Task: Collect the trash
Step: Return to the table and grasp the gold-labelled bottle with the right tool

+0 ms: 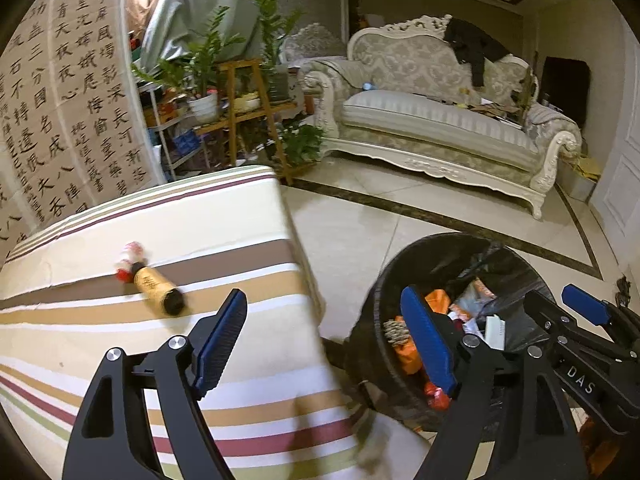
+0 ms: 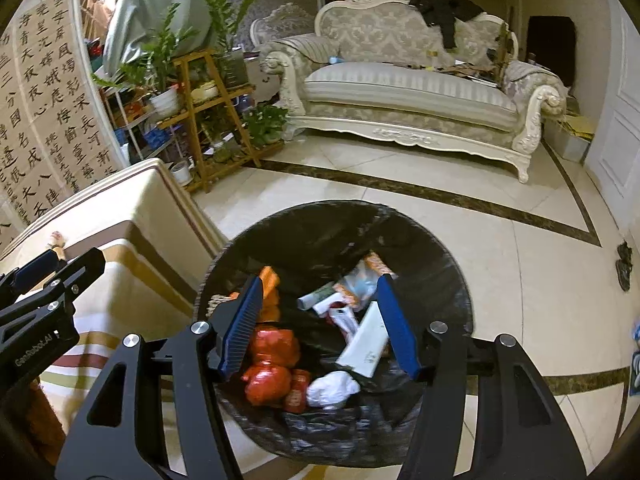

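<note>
Both grippers are seen with blue-padded jaws spread apart and nothing between the pads: the right gripper (image 2: 320, 320) is held above the mouth of the round black bin lined with a black plastic bag (image 2: 448, 248), and the left gripper (image 1: 332, 344) is poised over the gap between the bin and the worktop covered with a striped cream, brown and maroon cloth (image 1: 240, 240). That placement over the bin suggests that trash is being dropped in, so the released jaws fit a deposit. Inside the bin, red crumpled wrappers (image 2: 272, 364), orange packets (image 2: 269, 280), a flat white carton (image 2: 366, 344), a rolled paper tube (image 2: 316, 295) and a white crumpled tissue (image 2: 332, 390) are piled loosely. On the worktop, well apart from the bin, a yellow cylindrical tube with a dark end (image 1: 158, 290) is left lying on its side, touching a small red-and-white wrapper (image 1: 130, 260); these appear to be uncollected trash. Farther off, a tiled floor, a wooden plant stand and an ornate cream sofa (image 1: 440, 120) are visible.
</note>
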